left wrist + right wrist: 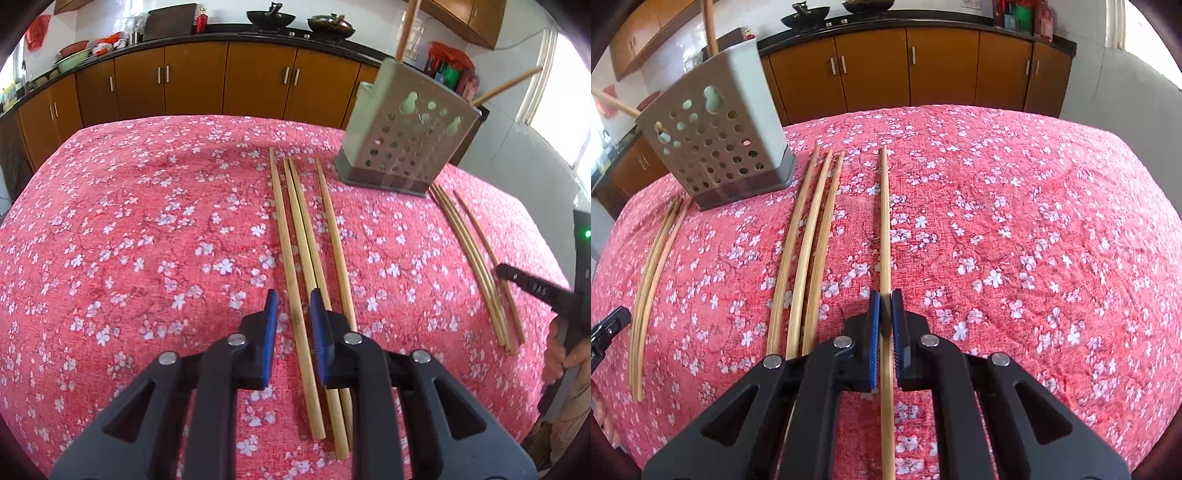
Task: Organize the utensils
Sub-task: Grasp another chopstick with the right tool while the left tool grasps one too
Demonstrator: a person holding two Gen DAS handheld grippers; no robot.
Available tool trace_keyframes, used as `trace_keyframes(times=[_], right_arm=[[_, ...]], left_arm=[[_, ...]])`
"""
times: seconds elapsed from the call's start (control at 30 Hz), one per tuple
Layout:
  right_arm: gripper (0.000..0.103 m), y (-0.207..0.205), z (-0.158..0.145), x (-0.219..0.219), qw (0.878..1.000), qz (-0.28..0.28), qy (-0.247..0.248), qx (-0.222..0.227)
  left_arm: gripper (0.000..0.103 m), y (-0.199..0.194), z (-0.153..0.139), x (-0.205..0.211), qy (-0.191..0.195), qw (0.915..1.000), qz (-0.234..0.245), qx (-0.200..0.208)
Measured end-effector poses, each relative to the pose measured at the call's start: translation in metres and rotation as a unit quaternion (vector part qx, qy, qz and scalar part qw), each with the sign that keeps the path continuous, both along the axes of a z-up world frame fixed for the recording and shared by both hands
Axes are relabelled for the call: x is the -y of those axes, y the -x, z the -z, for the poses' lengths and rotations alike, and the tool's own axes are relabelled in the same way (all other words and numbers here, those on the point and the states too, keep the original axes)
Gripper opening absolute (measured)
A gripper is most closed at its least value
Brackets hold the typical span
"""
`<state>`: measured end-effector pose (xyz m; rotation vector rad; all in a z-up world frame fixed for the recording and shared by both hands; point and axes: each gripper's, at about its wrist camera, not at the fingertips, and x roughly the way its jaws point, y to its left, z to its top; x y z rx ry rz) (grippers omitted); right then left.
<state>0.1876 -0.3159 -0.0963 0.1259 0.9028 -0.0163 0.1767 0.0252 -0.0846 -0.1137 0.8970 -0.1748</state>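
Chopsticks flank our jaws — our left gripper [293, 304] narrowly straddles one chopstick [291, 280] unpinched, our right gripper [885, 304] clamps a single chopstick [885, 221].

Brown kitchen cabinets [195, 81], perhaps daylit window [569, 107].

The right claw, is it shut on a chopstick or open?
Shut on it: the right claw has both blue pads pressed against one chopstick.

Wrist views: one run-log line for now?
left gripper: open, straddling leftmost wooden chopstick | right gripper: shut on lone wooden chopstick | grey perforated holder: untouched
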Motion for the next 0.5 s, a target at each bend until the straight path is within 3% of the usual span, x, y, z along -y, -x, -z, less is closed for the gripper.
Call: trace_keyframes(times=[0.33,0.5], right_arm=[[0.008,0.027,0.003,-0.008,1.0,-0.021,0.009,0.014],[0.007,0.02,0.001,0.0,1.0,0.004,0.01,0.024]], left_arm=[[0.009,-0.009,0.007,0.011,-0.06,0.9981,-0.011,-0.002],[0.009,-0.038,0.005,-0.018,-0.062,0.9958,-0.067,-0.006]])
